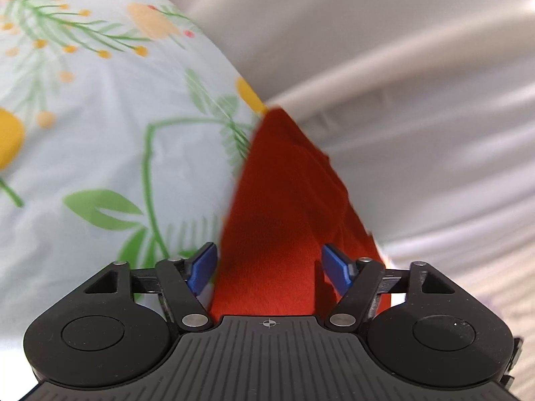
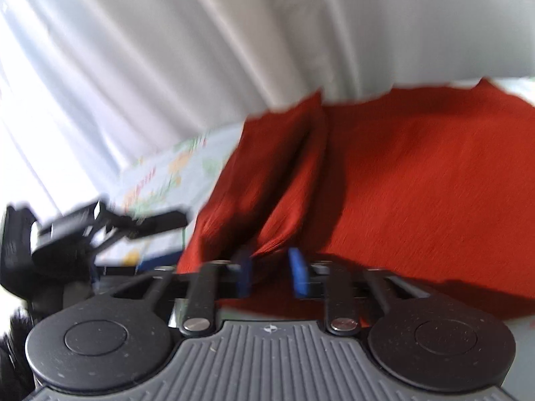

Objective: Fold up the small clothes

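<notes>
Closest in the left wrist view, the left gripper [image 1: 267,264] has its blue fingers [image 1: 202,269] spread wide, with the red garment [image 1: 284,207] running up between them but touching neither pad as far as I can see, so it holds nothing. In the right wrist view, the right gripper [image 2: 272,272] has its fingers [image 2: 298,274] partly open around a bunched fold of the same red garment [image 2: 418,180]; the pads look clear of the cloth (motion blur makes this hard to be sure of), so I judge it released.

The garment lies on the floral sheet [image 1: 83,127] of what looks like a bed, with a raised double fold to the left of a flatter spread. Beyond it hangs a pale curtain [image 2: 234,40], and the left gripper appears as a dark blurred shape [image 2: 100,230] off to the left.

The main risk from here is that the loose fold slumps or springs open with neither gripper pinning it. Another is snagging: if either gripper draws back with cloth between its fingers, a pad could drag the fabric and undo the fold. The garment's far edge lies near the edge of the sheet, so a hard tug could pull it askew.
</notes>
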### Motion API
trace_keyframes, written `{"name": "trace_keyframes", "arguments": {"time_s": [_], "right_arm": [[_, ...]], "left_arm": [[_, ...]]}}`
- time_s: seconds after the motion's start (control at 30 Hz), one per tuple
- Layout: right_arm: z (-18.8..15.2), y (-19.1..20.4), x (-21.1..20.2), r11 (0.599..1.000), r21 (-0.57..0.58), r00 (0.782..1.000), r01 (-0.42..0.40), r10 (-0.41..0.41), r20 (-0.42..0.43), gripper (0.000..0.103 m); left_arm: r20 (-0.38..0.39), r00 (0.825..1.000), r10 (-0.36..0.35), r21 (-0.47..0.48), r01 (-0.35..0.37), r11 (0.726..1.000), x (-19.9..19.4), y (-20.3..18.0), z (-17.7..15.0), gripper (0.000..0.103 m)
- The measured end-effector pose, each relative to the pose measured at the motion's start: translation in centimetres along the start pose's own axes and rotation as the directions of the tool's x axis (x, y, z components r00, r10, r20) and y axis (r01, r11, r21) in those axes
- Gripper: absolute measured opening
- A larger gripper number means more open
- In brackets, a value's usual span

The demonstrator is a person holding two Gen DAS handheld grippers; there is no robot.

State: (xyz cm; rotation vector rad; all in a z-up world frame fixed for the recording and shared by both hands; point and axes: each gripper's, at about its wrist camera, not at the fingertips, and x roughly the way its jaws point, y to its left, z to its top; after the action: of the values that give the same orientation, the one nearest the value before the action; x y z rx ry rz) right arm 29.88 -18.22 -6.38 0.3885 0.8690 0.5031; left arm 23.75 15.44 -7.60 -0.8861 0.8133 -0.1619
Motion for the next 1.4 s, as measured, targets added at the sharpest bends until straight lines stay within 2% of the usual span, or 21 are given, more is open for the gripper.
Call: {"name": "trace_keyframes", "arguments": {"time_s": [0.03,0.13,0.23,0.33,0.4,0.53,0.6,0.63,0.67,0.73,0.8,0.9,1.03,1.13,1.2,1.3,1.33,1.4], "right_arm": [[0.4,-0.4,-0.1,1.0,0.026,1.0,0.005,-0.005,0.019,0.045],[2.5,-1.9,0.5,0.994,0.108,0.999,-0.015,0.011,0.036,0.046],[4.4,-3.3,2.5,0.979,0.197,0.998,-0.055,0.05,0.029,0.052],[5.4,-4.6,4.6,0.953,0.283,0.994,-0.105,0.105,0.016,0.052],[5.8,-4.4,5.5,0.95,0.286,0.992,-0.126,0.127,0.017,0.052],[6.1,-3.7,7.1,0.957,0.27,0.994,-0.107,0.113,-0.009,0.044],[6.3,-3.5,7.7,0.957,0.272,0.994,-0.097,0.107,-0.019,0.035],[6.3,-3.2,7.9,0.964,0.254,0.995,-0.085,0.093,-0.023,0.021],[6.3,-2.7,8.1,0.975,0.216,0.998,-0.052,0.06,-0.029,0.013],[6.0,-1.2,7.4,0.995,0.1,1.0,0.023,-0.02,-0.023,0.012],[5.8,0.4,6.7,0.995,-0.023,0.995,0.096,-0.096,0.006,0.011],[5.7,2.2,4.5,0.971,-0.163,0.984,0.173,-0.162,0.08,0.01],[4.8,3.0,1.3,0.912,-0.283,0.95,0.296,-0.25,0.188,0.01],[3.8,2.1,0.3,0.874,-0.316,0.925,0.369,-0.314,0.212,0.01],[3.2,1.0,0.0,0.851,-0.323,0.908,0.414,-0.363,0.209,0.01],[2.6,-1.6,0.4,0.813,-0.3,0.867,0.499,-0.466,0.179,0.01],[2.6,-2.9,0.6,0.823,-0.27,0.866,0.5,-0.481,0.138,0.01],[2.8,-4.7,-0.9,0.887,-0.172,0.902,0.429,-0.412,0.126,0.013]], "left_arm": [[0.009,1.0,0.017,-0.012,-0.016,1.0,-0.1,0.1,0.2,0.078],[0.023,0.999,0.042,-0.013,-0.042,0.999,0.2,-0.1,0.7,0.08],[0.021,0.997,0.074,-0.013,-0.073,0.997,1.0,-0.2,0.8,0.082],[-0.007,0.998,0.061,-0.047,-0.061,0.997,1.8,0.3,0.6,0.082],[-0.028,0.999,0.032,-0.057,-0.033,0.998,2.3,0.6,0.4,0.082],[-0.066,0.998,-0.002,-0.023,0.001,1.0,2.8,0.1,0.0,0.081],[-0.085,0.996,-0.016,-0.02,0.015,1.0,3.0,-0.1,-0.3,0.081],[-0.082,0.997,-0.007,-0.005,0.006,1.0,3.0,-0.3,-0.5,0.081],[-0.084,0.996,0.003,0.007,-0.002,1.0,2.9,-0.5,-0.6,0.081],[-0.082,0.997,0.013,0.011,-0.012,1.0,2.4,-0.9,-0.7,0.081],[-0.057,0.998,0.003,0.02,-0.002,1.0,1.5,-1.4,-0.6,0.081],[-0.023,0.999,-0.025,0.033,0.026,0.999,0.6,-2.2,-0.2,0.082],[-0.057,0.998,-0.009,0.043,0.011,0.999,2.3,-3.2,-0.7,0.081],[-0.132,0.99,-0.048,0.042,0.054,0.998,4.1,-4.0,-1.9,0.081],[-0.145,0.986,-0.084,0.058,0.094,0.994,4.6,-4.6,-2.7,0.081],[-0.177,0.975,-0.135,0.061,0.148,0.987,4.6,-4.8,-3.2,0.081],[-0.182,0.975,-0.128,0.062,0.141,0.988,4.4,-4.8,-3.3,0.082],[-0.177,0.981,-0.079,0.109,0.1,0.989,3.7,-4.8,-3.5,0.082]]}}
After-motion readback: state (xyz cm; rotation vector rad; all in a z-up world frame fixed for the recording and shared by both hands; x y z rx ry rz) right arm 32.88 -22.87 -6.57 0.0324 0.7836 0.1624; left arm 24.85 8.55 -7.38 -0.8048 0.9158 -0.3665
